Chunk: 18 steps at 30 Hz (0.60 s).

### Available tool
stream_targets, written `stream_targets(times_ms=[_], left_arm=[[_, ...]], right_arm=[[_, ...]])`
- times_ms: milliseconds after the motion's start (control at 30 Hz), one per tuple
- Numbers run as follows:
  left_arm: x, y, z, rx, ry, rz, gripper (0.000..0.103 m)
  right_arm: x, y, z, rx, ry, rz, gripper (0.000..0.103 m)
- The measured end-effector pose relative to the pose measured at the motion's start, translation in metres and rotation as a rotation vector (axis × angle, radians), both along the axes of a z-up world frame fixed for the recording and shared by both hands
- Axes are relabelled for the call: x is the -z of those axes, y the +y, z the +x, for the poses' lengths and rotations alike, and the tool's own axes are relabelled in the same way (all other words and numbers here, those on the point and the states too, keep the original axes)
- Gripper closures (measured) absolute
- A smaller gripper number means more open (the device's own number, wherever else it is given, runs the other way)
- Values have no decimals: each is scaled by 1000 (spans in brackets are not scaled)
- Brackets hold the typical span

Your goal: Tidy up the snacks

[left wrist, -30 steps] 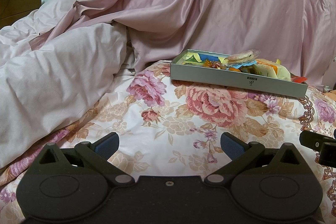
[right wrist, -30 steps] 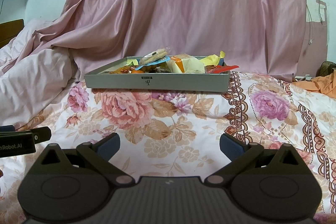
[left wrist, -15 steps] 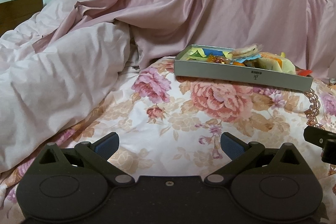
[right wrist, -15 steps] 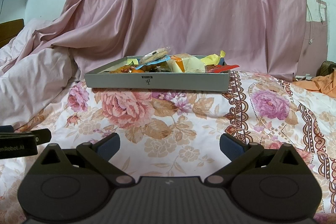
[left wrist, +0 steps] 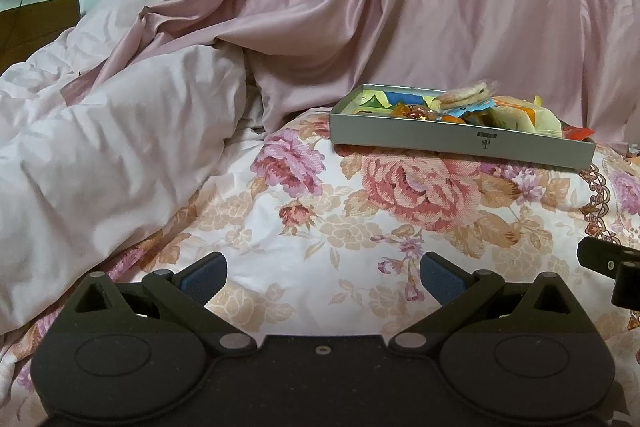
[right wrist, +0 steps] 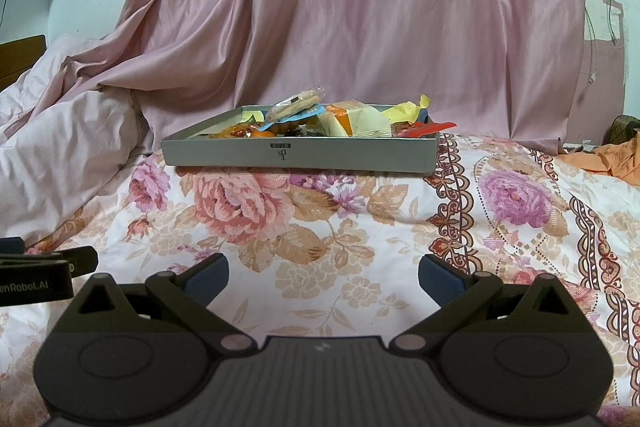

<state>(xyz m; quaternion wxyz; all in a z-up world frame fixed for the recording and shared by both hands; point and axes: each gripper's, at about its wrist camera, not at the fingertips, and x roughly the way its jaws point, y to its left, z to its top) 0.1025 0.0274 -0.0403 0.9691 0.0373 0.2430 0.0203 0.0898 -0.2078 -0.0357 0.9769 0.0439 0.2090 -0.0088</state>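
Both grippers are spread wide with nothing between their blue pads: the left gripper (left wrist: 323, 277) and the right gripper (right wrist: 323, 277) hang low over the floral sheet (right wrist: 320, 239). Beyond them sits the grey tray (right wrist: 300, 155) of snacks (right wrist: 296, 105), centre frame in the right view, upper right in the left view. Only the right view shows orange cloth (right wrist: 616, 157) at the right edge; the left view shows more of the pale duvet (left wrist: 108, 155).
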Motion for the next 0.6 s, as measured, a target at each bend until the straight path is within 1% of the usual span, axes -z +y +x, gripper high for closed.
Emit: stream_targets(times_ms=[600], left_arm=[[1,1,1,0,5,-1,1]], right_arm=[[2,0,-2,-1,5,2,0]])
